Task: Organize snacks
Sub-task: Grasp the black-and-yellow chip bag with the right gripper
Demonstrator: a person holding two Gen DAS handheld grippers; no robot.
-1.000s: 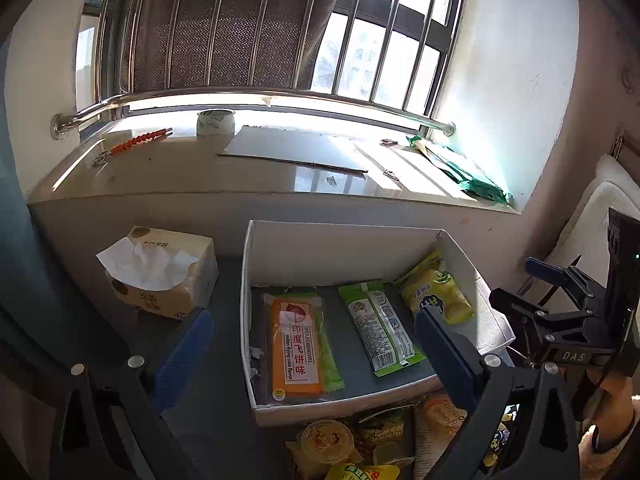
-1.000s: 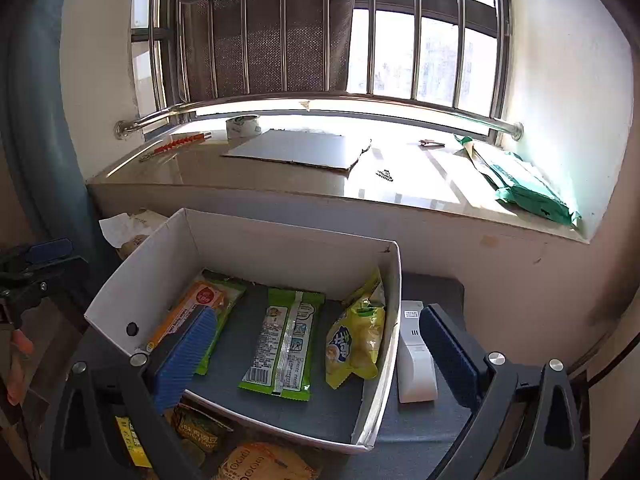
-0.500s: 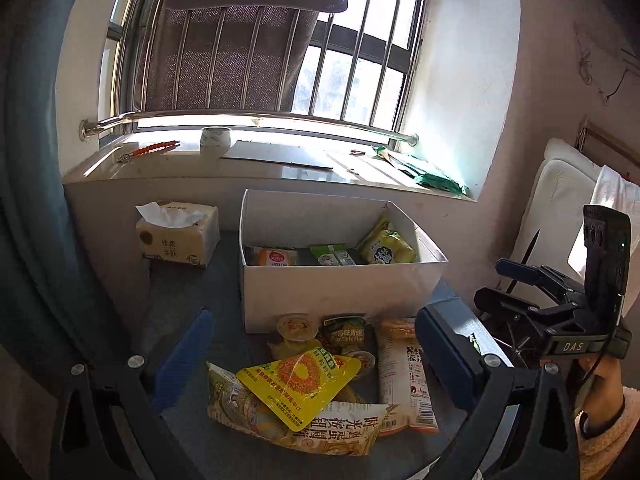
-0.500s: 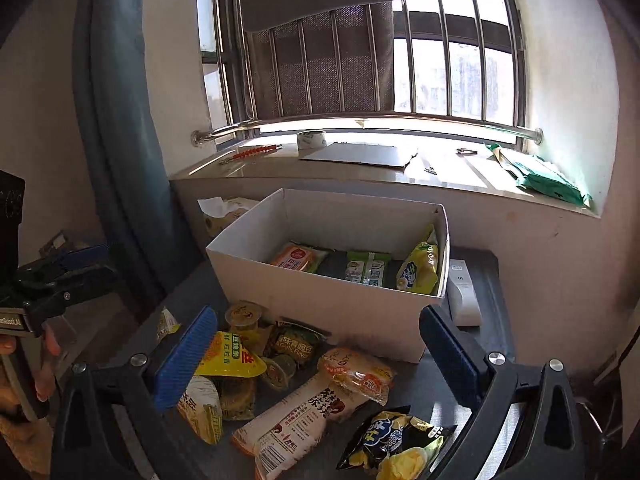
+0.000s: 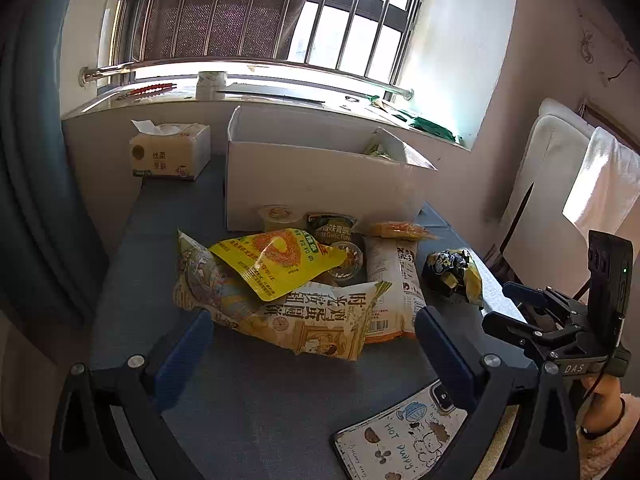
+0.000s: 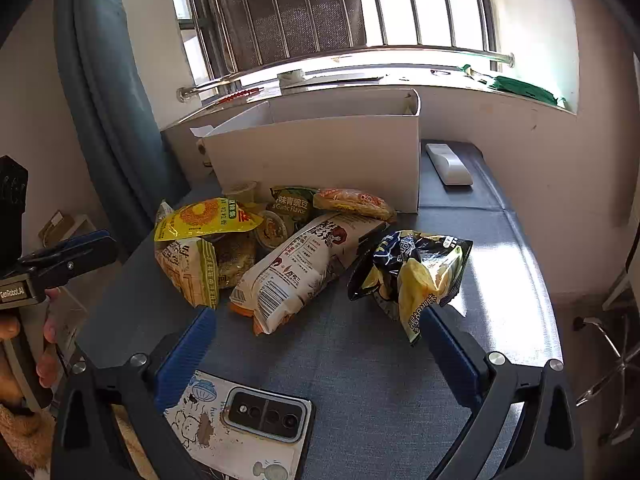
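Observation:
A white cardboard box (image 5: 320, 184) stands at the back of the grey table; it also shows in the right wrist view (image 6: 320, 156). In front of it lies a heap of snacks: a yellow packet (image 5: 276, 260), a large cream bag (image 5: 296, 316), a long white packet (image 6: 296, 268), a black and yellow crisp bag (image 6: 416, 268), a green pea packet (image 6: 292, 206) and small cups. My left gripper (image 5: 312, 344) is open and empty, just in front of the cream bag. My right gripper (image 6: 320, 336) is open and empty, its right finger beside the crisp bag.
A tissue box (image 5: 170, 156) stands left of the white box. A white remote (image 6: 448, 164) lies to its right. A phone in a cartoon case (image 6: 248, 428) lies at the table's near edge. The windowsill (image 5: 240, 92) runs behind. A blue curtain (image 6: 104, 92) hangs left.
Both grippers have pulled back and down from over the box to the near side of the table. The snack heap and the phone have come into view. Both stayed open.

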